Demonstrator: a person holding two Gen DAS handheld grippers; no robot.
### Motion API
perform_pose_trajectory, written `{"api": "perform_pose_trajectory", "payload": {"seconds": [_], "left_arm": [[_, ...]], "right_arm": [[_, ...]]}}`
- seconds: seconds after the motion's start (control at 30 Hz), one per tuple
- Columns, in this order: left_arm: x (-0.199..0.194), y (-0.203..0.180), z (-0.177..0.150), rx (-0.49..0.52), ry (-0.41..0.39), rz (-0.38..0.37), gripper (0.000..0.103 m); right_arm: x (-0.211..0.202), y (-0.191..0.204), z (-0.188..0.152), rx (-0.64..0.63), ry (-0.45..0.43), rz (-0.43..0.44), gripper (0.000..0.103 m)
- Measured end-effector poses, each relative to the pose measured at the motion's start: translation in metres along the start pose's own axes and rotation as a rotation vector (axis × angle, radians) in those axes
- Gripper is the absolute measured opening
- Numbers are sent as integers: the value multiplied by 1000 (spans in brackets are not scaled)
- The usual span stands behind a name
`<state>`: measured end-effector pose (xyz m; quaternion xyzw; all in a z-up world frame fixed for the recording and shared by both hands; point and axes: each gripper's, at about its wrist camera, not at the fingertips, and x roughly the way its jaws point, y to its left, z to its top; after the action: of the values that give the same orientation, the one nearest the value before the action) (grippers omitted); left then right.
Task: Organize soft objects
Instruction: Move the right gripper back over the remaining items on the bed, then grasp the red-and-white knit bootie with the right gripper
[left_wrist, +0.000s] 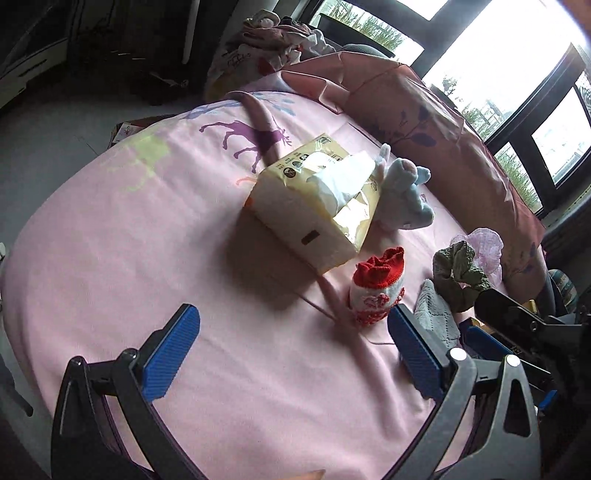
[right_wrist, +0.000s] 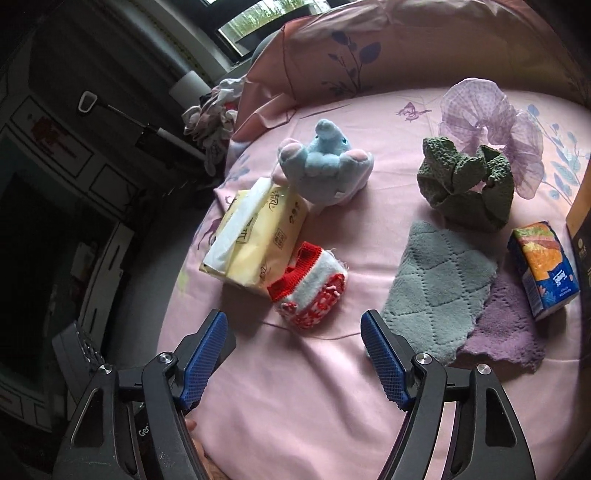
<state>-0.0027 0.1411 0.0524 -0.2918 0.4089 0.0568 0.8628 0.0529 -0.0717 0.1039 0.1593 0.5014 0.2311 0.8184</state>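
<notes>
While soft items lie scattered on the pink bedsheet (right_wrist: 295, 387), the right gripper (right_wrist: 293, 354) hovers empty, jaws apart, just short of the red-and-white knitted pouch (right_wrist: 308, 288), apparently its next pick; the left gripper (left_wrist: 291, 350) also hangs spread, holding nothing.

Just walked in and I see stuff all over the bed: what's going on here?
A person holds two handheld grippers over a pink bedsheet, sorting soft items. Both the left gripper and the right gripper are open and empty. The red-and-white knitted pouch lies just ahead of the right gripper, beside the yellow tissue pack. The blue plush toy, green scrunchie and grey cloth lie untouched.
</notes>
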Motion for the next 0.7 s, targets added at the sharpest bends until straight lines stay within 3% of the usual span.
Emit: {"api": "perform_pose_trajectory", "payload": {"seconds": [0.23, 0.3, 0.43, 0.53, 0.57, 0.6, 0.7], "left_arm": [[3, 28, 13, -131, 32, 6, 101], [1, 33, 15, -158, 40, -19, 101], [-2, 38, 17, -196, 53, -69, 101], [-1, 39, 18, -201, 61, -72, 101], [-1, 38, 17, -203, 64, -78, 101], [-2, 38, 17, -206, 67, -91, 101], [-1, 35, 17, -207, 86, -157, 101]], "right_arm": [[48, 3, 16, 66, 73, -54, 77], [62, -2, 17, 111, 103, -39, 77], [84, -10, 17, 134, 135, -100, 77], [93, -16, 16, 164, 138, -101, 68], [92, -15, 16, 156, 126, -98, 60], [92, -14, 16, 139, 122, -81, 53], [91, -12, 13, 124, 110, -78, 47]]}}
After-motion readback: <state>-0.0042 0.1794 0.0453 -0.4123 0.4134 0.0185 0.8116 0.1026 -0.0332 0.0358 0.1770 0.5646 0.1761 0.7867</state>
